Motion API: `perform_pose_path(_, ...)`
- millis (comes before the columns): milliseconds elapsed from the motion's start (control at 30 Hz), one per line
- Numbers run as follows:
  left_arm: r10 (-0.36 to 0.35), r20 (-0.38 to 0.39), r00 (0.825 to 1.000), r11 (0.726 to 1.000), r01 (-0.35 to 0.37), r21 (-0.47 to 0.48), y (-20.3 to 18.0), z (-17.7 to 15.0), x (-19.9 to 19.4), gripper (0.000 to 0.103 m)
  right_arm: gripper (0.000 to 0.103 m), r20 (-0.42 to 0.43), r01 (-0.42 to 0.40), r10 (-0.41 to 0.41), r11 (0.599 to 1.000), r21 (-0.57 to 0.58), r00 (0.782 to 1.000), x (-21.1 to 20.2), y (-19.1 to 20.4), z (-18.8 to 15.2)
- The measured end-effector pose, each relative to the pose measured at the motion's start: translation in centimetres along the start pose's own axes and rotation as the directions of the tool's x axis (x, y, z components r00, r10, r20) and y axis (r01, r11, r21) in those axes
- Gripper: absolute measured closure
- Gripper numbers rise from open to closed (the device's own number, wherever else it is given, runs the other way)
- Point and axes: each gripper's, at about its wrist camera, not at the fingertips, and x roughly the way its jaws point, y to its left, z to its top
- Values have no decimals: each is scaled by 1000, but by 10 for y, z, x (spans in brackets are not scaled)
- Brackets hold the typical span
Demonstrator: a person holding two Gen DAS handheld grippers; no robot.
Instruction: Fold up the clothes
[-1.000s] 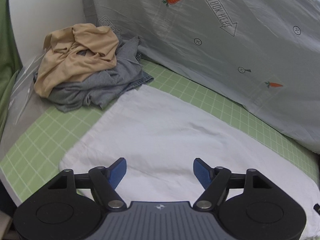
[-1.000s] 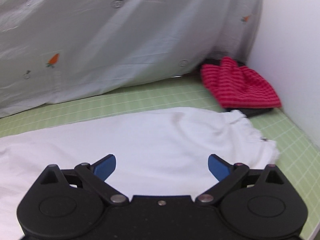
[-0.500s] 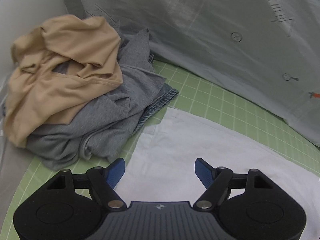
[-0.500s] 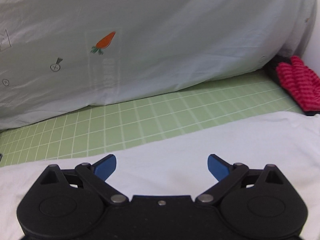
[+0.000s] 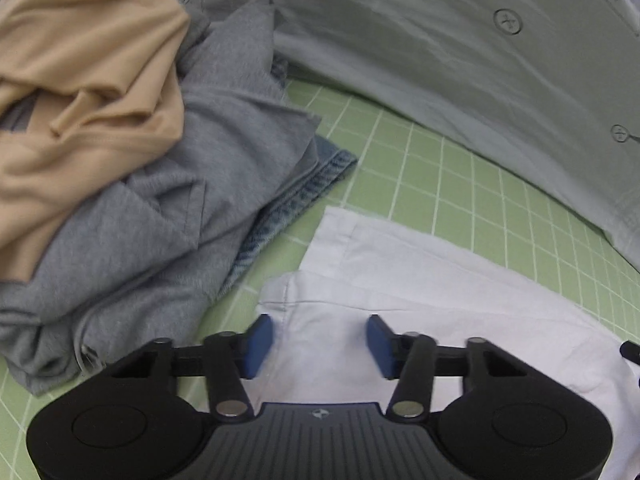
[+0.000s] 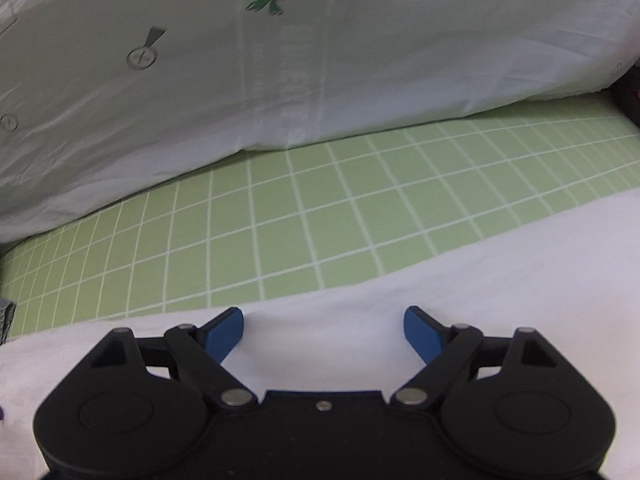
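White garment point(image 5: 420, 280) flat on green grid sheet point(image 6: 320, 216), left gripper point(image 5: 316, 340) and right gripper point(image 6: 324, 332) both spread, grasping nothing, over its edge, grey clothes pile point(image 5: 180, 200) beside.

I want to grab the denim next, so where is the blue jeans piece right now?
In the left wrist view, the denim sits left of centre, under the grey garment, its hem poking out onto the green checked sheet near the white garment's corner.

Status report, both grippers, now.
Left gripper open over white garment corner. Right gripper open at its far edge. Clothes pile beside, not touching.
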Motion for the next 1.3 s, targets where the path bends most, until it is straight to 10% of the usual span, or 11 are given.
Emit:
perform_pose_path(167,-7,25,1000,999,8,-41,7,-3,-2,85,49,29,19,-16,994,-108,999,-5,15,-8)
perform_pose_path(267,-23,41,999,999,25,-45,9,-3,-9,95,103,30,-15,19,991,-133,999,-9,8,-5)
perform_pose_path(300,-28,51,998,998,30,-46,10,-3,-12,96,103,26,-29,32,991,-131,999,-10,5,-4)
perform_pose_path(767,-175,274,946,981,191,-35,-2,41,-67,99,103,206,51,-18,986,-158,978,-59,-17,17)
perform_pose_path(933,31,133,991,999,-28,-22,-9,51,-23,81,99,141,65,-42,984,-164,989,-50,-18,16)
perform_pose_path(1000,46,95,994,999,-43,-25,1,43,-21,53,51,132,84,-59,978,-192,989,-51,-15,11)
perform_pose_path(1067,37,63,997,999,-35,-41,14,30,-25,43,25,144,95,-65,973,-211,987,-56,-13,4)
perform_pose_path(1300,61,-41,997,997,-62,-38,52,-27,-44,35,21,42,31,-21,965,-259,999,-54,7,-13)
